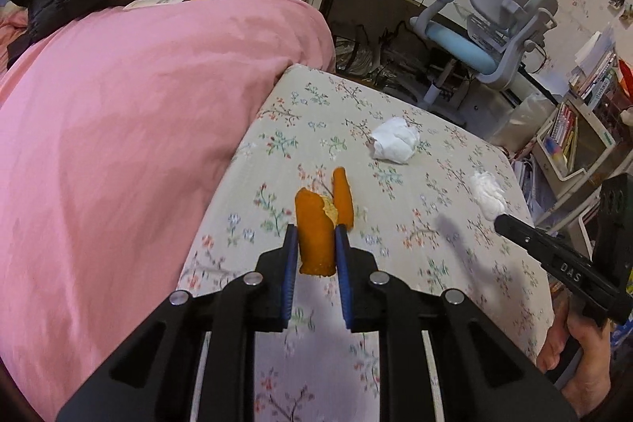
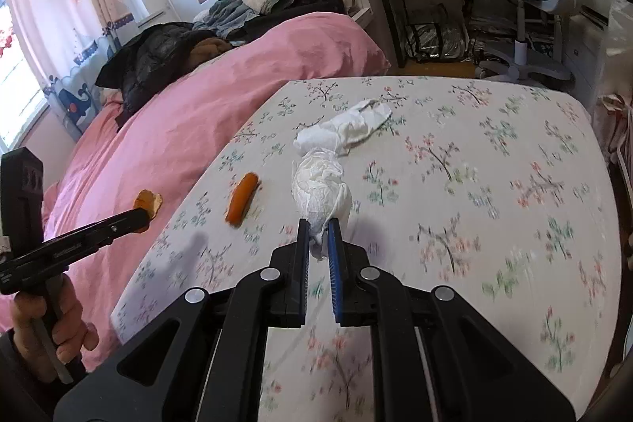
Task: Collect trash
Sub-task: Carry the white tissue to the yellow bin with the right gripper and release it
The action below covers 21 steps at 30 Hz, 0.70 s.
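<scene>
Peel (image 1: 315,240) sits clamped in the left tongs (image 1: 316,236), crumpled tissue (image 2: 318,192) pinched thinly in the right tongs (image 2: 319,228); tissue may tear or slip free onto the bed (image 2: 494,161).

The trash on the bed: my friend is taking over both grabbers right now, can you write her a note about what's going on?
Left gripper: jaws shut on a piece of orange peel, held above the sheet.
Right gripper: jaws shut on a crumpled white tissue, also held up.
Still lying on the floral bedsheet: a second orange peel and another white tissue.
Done: two pieces picked up. Left: drop them somewhere (no bin shows), then fetch the other two.
</scene>
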{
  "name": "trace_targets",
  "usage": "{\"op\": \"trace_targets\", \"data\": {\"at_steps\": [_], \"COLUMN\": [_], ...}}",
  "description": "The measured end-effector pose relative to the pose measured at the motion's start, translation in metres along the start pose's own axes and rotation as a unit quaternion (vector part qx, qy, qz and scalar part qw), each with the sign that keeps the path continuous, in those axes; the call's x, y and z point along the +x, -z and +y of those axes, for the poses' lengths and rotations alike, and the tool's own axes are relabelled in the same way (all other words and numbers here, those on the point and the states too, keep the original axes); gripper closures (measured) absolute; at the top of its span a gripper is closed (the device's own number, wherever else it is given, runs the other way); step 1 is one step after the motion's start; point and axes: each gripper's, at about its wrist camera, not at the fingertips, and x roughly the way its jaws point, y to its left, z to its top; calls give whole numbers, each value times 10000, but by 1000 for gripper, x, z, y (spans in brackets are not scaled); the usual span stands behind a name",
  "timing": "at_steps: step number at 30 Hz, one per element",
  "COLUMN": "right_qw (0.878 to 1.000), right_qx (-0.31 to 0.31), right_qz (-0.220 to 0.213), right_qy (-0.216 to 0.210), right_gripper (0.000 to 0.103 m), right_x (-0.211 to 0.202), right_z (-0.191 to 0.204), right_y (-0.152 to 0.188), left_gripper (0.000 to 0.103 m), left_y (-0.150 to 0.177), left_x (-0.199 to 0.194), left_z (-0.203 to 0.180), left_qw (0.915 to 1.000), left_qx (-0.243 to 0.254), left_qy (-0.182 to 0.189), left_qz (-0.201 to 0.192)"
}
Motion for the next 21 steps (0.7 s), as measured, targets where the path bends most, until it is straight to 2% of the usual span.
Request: {"op": "trace_targets", "data": {"at_steps": [4, 11, 21], "right_qw": [9999, 9997, 9974], "right_qx": [122, -93, -378], "right_qz": [25, 130, 234], "right_qy": [-98, -193, -570], "right_gripper": [94, 94, 94], "right_x": [-14, -35, -75], "right_z": [2, 25, 61], "right_y": [14, 47, 105], "left_gripper": [84, 84, 84], "left_y": [9, 27, 55], "left_x": [-3, -17, -40], "left_z": [-3, -9, -34], "left_qw": [10000, 9999, 9977], "left_qx": [27, 48, 657], "left_qy": [12, -1, -137], "left_qz": [60, 89, -118]}}
